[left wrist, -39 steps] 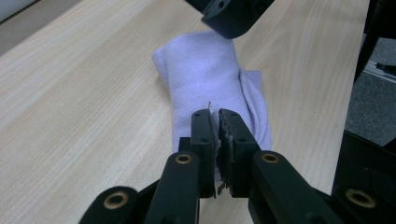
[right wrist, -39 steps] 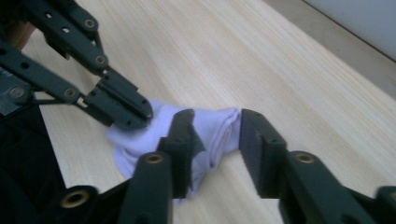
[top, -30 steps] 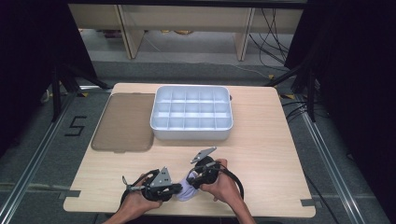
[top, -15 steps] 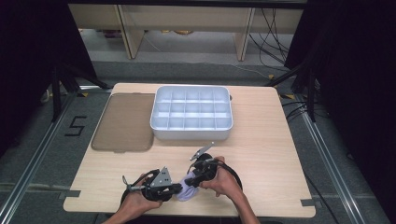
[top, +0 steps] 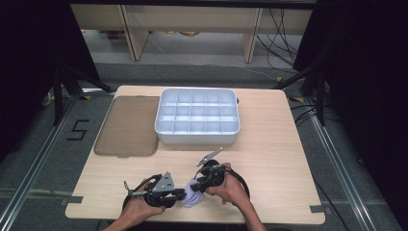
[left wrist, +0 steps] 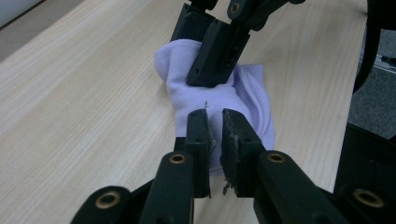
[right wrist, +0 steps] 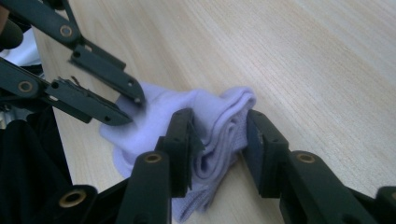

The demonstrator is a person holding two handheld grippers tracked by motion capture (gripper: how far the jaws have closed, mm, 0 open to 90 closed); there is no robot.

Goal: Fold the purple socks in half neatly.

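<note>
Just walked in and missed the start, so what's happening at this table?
A person holds a gripper in each hand at the near edge of the wooden table, working a pale lavender sock. The left gripper pinches one part of it with its jaws nearly closed, while the right gripper straddles the bunched folds of the other end. A white divided tray and a brown lid lie farther back, untouched.
</note>
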